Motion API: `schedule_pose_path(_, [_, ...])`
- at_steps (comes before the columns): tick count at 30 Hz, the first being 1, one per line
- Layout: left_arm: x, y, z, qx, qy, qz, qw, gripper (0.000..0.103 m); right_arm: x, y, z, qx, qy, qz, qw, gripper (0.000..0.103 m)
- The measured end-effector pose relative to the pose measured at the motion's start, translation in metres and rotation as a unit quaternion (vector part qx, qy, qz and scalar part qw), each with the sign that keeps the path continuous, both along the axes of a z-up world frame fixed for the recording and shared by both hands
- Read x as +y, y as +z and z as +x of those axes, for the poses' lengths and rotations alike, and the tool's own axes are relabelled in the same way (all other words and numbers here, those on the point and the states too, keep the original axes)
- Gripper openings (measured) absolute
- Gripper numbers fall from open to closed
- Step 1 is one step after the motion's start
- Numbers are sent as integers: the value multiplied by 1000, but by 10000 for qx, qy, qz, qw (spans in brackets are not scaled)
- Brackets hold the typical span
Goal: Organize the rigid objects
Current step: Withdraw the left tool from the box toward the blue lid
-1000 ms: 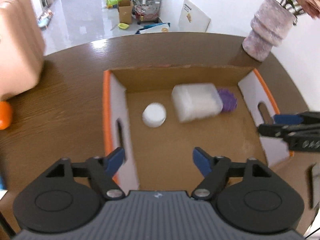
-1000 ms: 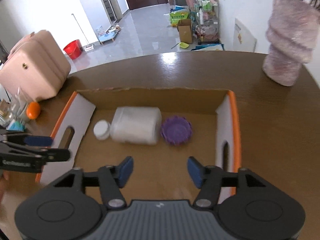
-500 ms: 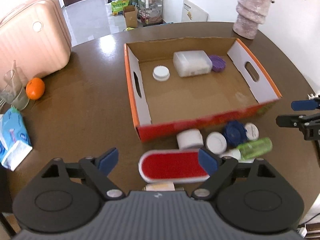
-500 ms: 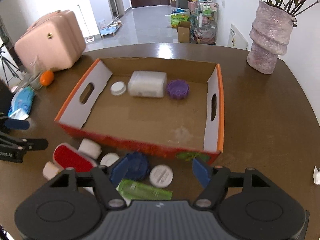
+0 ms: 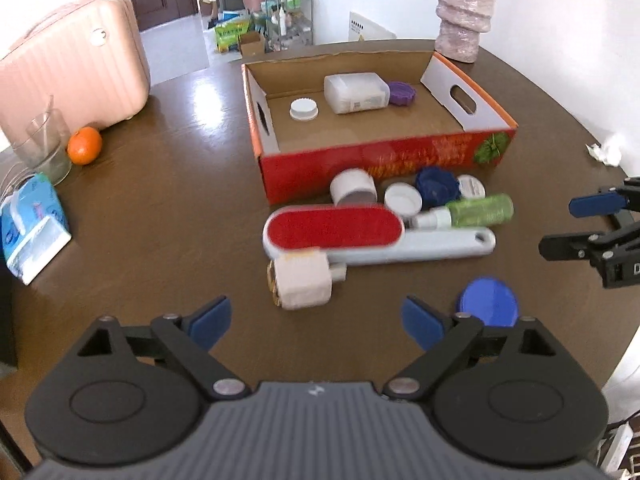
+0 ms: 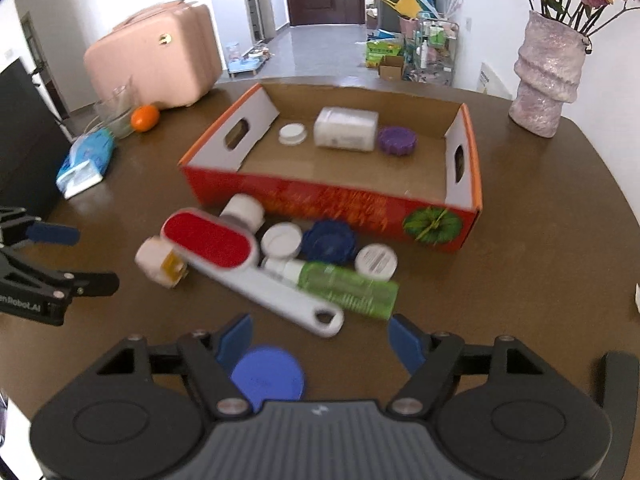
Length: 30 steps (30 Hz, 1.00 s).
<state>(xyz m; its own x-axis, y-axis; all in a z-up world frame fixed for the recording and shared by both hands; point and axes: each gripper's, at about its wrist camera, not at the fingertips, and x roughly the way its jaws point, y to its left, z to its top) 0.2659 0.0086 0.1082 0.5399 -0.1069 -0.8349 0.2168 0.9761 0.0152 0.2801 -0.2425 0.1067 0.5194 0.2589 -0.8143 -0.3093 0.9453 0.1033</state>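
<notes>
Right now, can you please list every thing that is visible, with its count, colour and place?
cardboard box: 1, red-orange outside, mid table
white jar: 1, lying in box
white cap: 1, in box, left of jar
purple lid: 1, in box, right of jar
lint brush: 1, red pad, grey handle, before box
green bottle: 1, lying by brush
dark blue lid: 1, before box
white lids and jars: about four, before box
square white bottle: 1, near brush
blue disc: 1, nearest edge
orange: 1, left
glass: 1, clear, left
tissue pack: 1, blue, left
suitcase: 1, pink, far left
vase: 1, pink, far right
table: 1, brown
left claw: 1, open, empty
right claw: 1, open, empty
</notes>
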Motion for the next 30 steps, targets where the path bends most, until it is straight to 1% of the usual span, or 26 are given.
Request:
schedule_pose_path(3, [11,-10,-23,3,29,-131,9999,94,0,-13,-21,51,56,106,9999,76])
schedule_pose_path(5, [16,-18,-38,22,64,-52,10000,94,1,-23,-34,74,70,114,9999,76])
schedule_pose_path(8, [22,-29,-61,-128,65,72,9999,96,3,-35,-55,-19,80,79,9999,76])
schedule_pose_path(11, [30,-48,-81,-18,71,57,10000,96,3,-49,-71,87,126,127,9998,77])
schedule_pose_path(14, [36,-58,-93,-76,164,181,9997,96,2,-59,-82,145,118,110,9998,77])
schedule_pose_path(18, [44,-62,-95,-12,264,57,9996,96,2,-66,-90,142,91,97,9998,77])
schedule_pose_path(21, [39,-65,-94,-2,70,195,9998,96,4,-70,-90,209,184,65,9996,77])
schedule_pose_path(24, [32,-66,-87,-28,20,279,9996,96,10,-70,-84,207,254,-45,9995,77])
schedule_pose_path(30, [24,-74,-62,78,-91,264,9996,96,18,-79,-60,264,315,-72,9991,77])
